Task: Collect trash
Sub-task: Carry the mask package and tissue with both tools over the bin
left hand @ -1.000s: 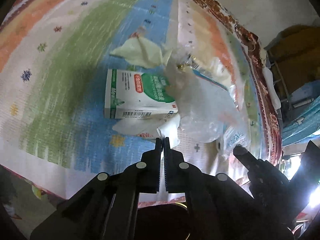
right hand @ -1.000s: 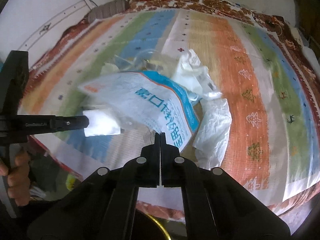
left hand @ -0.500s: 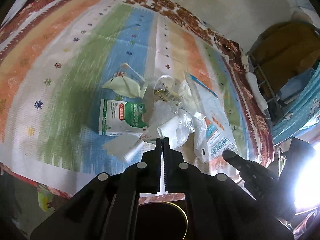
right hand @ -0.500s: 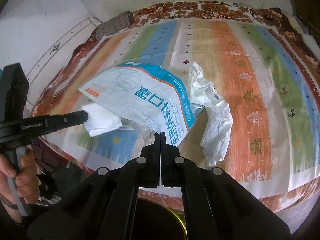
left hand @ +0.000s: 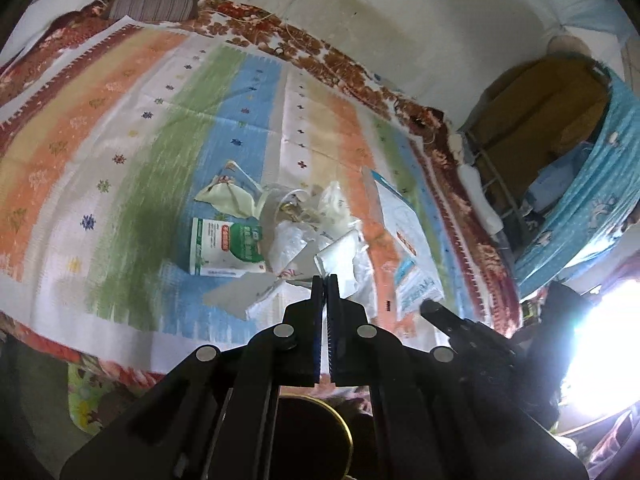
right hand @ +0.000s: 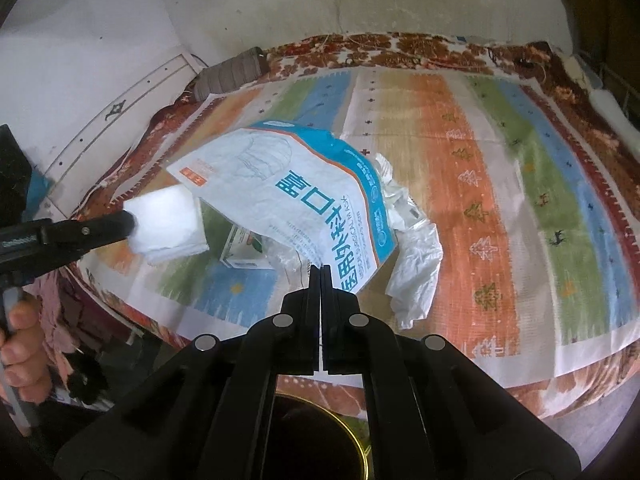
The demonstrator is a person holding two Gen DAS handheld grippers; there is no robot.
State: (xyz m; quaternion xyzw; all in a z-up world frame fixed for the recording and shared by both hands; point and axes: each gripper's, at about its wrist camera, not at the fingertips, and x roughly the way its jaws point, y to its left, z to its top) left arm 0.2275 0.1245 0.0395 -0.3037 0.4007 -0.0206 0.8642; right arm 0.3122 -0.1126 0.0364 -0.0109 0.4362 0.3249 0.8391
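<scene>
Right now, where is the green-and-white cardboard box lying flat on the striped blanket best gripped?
Probably pinch the green-and-white cardboard box across its thin height at the bare edge facing away from the pile, coming from that side: it lies flat, and crumpled clear plastic crowds the opposite edge.

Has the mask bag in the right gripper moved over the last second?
Yes. The mask bag has risen off the striped cloth, now hanging above the green box.

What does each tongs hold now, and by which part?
The left tongs hold a folded white tissue by its edge. The right tongs pinch the surgical mask bag at its lower edge.
</scene>
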